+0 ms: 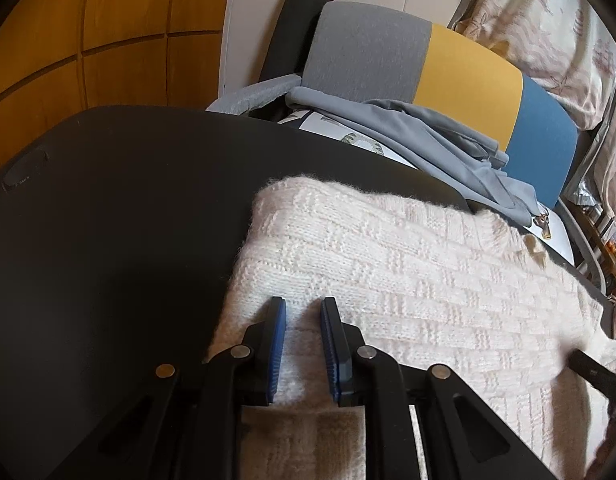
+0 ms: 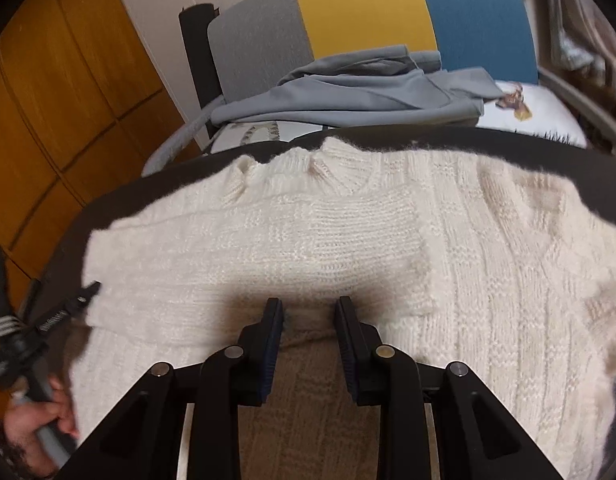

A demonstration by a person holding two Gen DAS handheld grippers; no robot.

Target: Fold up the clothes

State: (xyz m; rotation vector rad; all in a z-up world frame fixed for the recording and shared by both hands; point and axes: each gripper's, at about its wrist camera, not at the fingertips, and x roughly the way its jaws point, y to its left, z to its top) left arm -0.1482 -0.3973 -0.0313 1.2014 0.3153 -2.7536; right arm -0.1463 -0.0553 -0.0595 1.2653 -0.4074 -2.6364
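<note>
Worktop (image 2: 588, 168), dark and flat, is carrying a cream knit sweater (image 2: 488, 280) spread across it, collar toward the far edge and a left-hand panel (image 2: 247, 248) lying doubled over the body. Both tools are hovering low over the near knit with jaws parted and nothing between them: the left tool (image 1: 303, 312) near the folded edge, the right tool (image 2: 308, 312) by the panel's lower edge. Any next pinch is needing a full bite of this thick, loose knit, raised evenly so edges are meeting squarely.
</note>
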